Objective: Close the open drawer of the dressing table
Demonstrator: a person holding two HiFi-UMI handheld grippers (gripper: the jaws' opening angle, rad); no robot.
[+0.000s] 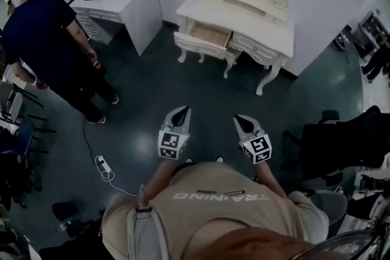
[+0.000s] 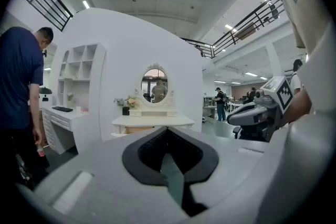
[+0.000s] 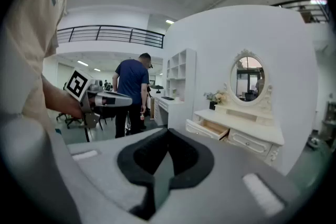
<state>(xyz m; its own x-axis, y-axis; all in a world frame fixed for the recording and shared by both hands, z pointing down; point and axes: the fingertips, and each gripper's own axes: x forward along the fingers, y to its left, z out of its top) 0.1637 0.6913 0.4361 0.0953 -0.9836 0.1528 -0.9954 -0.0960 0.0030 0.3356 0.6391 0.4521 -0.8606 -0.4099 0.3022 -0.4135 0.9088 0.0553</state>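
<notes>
Left gripper [image 1: 181, 114] and right gripper [image 1: 241, 122] both pressed together, nothing between them; the open drawer [image 1: 208, 37] sits well ahead of both.

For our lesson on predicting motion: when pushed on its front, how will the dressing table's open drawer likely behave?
The drawer looks like rigid wood, so it should probably slide in rather than flex. The dressing table stands on slim legs, so a hard shove might rock it.
</notes>
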